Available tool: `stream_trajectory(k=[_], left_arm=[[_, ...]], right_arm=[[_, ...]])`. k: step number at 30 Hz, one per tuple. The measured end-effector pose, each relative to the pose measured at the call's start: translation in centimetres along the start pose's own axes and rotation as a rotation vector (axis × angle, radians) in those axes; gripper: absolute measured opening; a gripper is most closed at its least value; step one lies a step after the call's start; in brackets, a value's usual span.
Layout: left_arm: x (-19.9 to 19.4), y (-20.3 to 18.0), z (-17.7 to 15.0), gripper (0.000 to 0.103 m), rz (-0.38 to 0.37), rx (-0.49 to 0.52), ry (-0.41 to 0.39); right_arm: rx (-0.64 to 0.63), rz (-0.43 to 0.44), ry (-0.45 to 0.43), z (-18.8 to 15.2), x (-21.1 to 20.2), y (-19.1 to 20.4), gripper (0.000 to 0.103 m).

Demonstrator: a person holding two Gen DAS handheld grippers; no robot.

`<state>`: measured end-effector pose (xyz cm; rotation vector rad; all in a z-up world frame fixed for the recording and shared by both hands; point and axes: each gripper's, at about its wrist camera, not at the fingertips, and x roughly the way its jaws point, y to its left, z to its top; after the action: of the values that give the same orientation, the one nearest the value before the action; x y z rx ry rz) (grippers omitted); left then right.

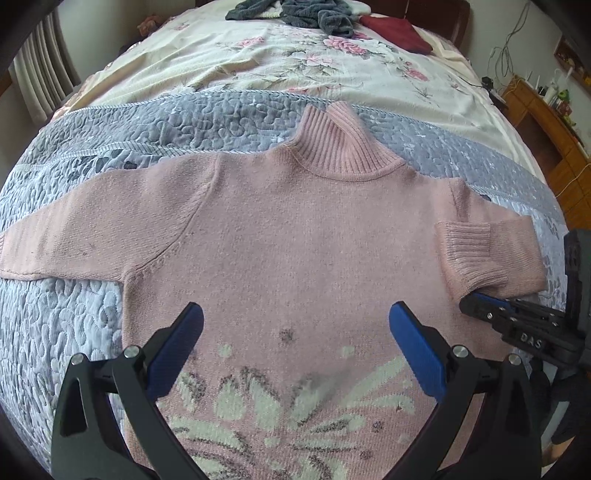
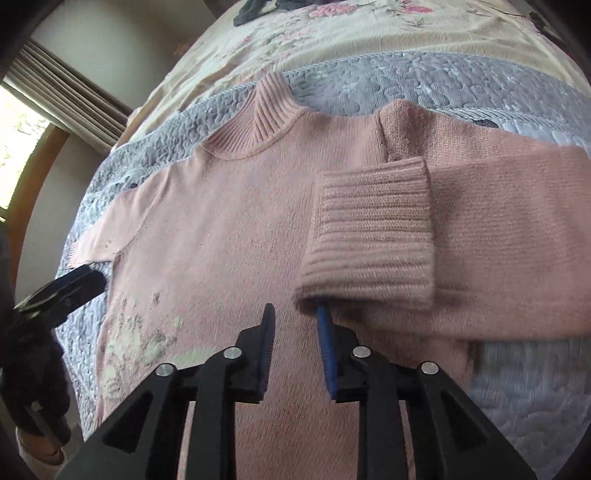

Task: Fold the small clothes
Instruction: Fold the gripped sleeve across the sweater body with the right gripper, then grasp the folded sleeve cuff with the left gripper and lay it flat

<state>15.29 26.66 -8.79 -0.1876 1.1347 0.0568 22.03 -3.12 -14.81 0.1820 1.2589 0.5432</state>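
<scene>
Only the left wrist view shows the left gripper point(image 1: 295, 317) with jaws spread wide and empty above the pink turtleneck sweater point(image 1: 295, 236), plus a grey garment point(image 1: 306, 13) and a dark red one point(image 1: 397, 31) beyond the sweater's collar. The right wrist view shows the right gripper point(image 2: 295, 319) released, its jaws slightly parted, one finger tucked at the ribbed cuff point(image 2: 369, 229). That sleeve is folded across the sweater's chest; the sweater lies flat on a grey quilt point(image 1: 166, 125), white flower pattern near its hem.

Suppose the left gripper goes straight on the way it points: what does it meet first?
Most likely the front of the pink sweater, lying flat on the grey quilt. The left gripper is open above it with nothing between, though depth is unclear.
</scene>
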Motion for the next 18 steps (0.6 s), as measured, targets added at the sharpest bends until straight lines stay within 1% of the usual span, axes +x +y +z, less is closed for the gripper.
stream_trajectory(k=[2, 5, 7, 9, 11, 14, 15, 16, 18], left_arm=[[0.8, -1.7, 0.2, 0.100, -0.023, 0.017, 0.015], [2.2, -5.1, 0.5, 0.100, -0.087, 0.040, 0.047], [3.3, -7.6, 0.6, 0.100, -0.136, 0.049, 0.074], [4.7, -10.0, 0.8, 0.099, -0.167, 0.060, 0.101], [6.4, -12.2, 0.9, 0.099, -0.167, 0.075, 0.133], [8.8, -14.8, 0.9, 0.097, -0.145, 0.106, 0.169], [9.4, -15.5, 1.0, 0.090, -0.142, 0.111, 0.181], [9.9, -16.0, 1.1, 0.077, -0.144, 0.113, 0.194], [10.9, -16.6, 1.2, 0.065, -0.165, 0.098, 0.224]], right_arm=[[0.010, -0.003, -0.040, -1.2, -2.6, -1.2, 0.027], [0.034, -0.050, -0.090, -2.8, -6.1, -3.6, 0.030], [0.063, -0.075, -0.114, -3.8, -7.9, -5.6, 0.031], [0.086, -0.098, -0.131, -4.7, -9.3, -7.2, 0.031], [0.110, -0.107, -0.141, -5.5, -10.2, -8.7, 0.031], [0.146, -0.122, -0.147, -6.6, -10.7, -10.6, 0.032], [0.158, -0.122, -0.150, -6.9, -10.8, -11.1, 0.032], [0.169, -0.122, -0.153, -7.1, -10.9, -11.5, 0.032], [0.183, -0.124, -0.160, -7.4, -10.9, -12.0, 0.032]])
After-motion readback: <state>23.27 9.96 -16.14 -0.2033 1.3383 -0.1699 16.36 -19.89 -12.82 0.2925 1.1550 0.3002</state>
